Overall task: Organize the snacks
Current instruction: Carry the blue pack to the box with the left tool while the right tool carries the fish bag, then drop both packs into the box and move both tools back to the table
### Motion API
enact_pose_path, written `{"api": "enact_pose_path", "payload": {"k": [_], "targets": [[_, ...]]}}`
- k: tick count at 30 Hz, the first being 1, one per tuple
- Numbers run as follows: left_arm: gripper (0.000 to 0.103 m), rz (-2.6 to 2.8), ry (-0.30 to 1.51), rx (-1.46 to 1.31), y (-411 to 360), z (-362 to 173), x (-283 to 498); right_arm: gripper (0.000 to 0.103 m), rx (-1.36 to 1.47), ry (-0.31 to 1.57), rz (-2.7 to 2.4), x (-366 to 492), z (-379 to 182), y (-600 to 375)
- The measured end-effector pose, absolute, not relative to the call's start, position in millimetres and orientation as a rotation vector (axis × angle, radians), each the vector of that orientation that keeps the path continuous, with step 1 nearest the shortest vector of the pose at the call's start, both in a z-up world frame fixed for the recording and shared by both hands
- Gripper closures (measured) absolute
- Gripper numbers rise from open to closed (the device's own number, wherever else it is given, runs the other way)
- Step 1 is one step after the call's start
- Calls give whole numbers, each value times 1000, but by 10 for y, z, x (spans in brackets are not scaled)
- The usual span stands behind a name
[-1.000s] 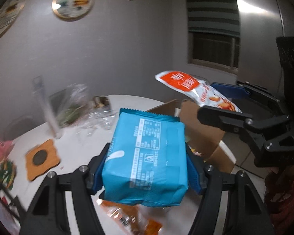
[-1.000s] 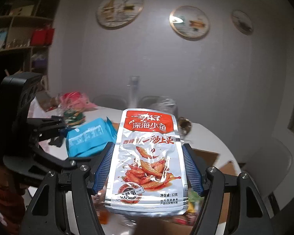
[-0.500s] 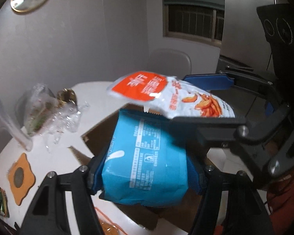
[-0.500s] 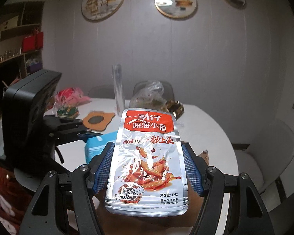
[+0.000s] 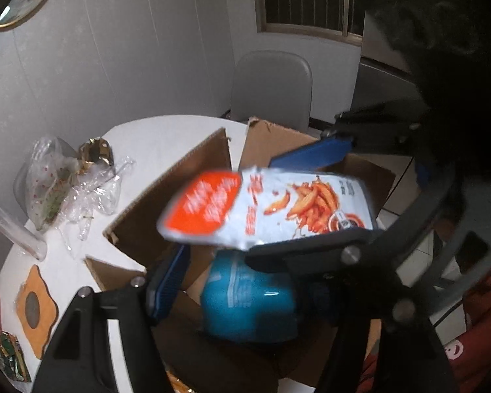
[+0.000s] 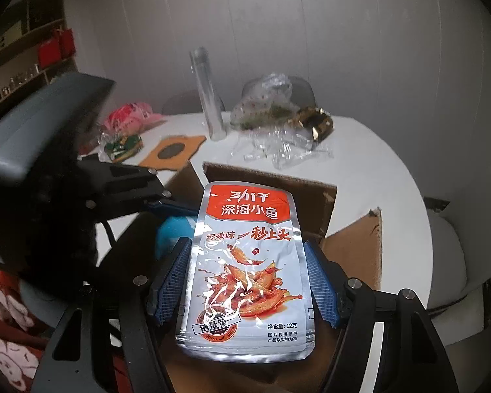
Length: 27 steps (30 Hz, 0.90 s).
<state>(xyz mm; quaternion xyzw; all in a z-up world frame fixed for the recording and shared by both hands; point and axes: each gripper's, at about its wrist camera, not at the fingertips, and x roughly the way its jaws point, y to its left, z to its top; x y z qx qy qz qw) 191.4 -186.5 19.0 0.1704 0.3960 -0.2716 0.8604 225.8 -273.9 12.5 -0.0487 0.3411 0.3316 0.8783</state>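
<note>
Hovering over one box: two packets, two claws.

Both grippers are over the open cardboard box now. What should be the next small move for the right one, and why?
Probably lower the right gripper a little and open it. It is shut on the silver fish snack pouch, held above the open cardboard box. The left gripper looks open, with the blue packet blurred below it inside the box, so dropping should not hit it hard.

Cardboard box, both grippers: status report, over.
Left gripper open, blue packet loose, blurred, inside cardboard box. Right gripper shut on silver fish-snack pouch, above the box. Right gripper crosses over the left.
</note>
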Motion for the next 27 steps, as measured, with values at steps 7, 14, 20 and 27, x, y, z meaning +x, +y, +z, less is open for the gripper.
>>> {"api": "enact_pose_path", "payload": {"k": [7, 14, 20, 27], "targets": [[15, -565, 805, 357, -1711, 279, 1805, 25, -84, 748, 704, 2299, 84, -2712], [11, -574, 758, 327, -1482, 415, 1592, 21, -78, 722, 701, 2149, 182, -2676], [3, -535, 693, 243, -1083, 625, 1264, 16, -71, 683, 692, 1948, 267, -2635], [2, -424, 645, 167, -577, 742, 865, 16, -125, 598, 653, 1504, 381, -2407]]}}
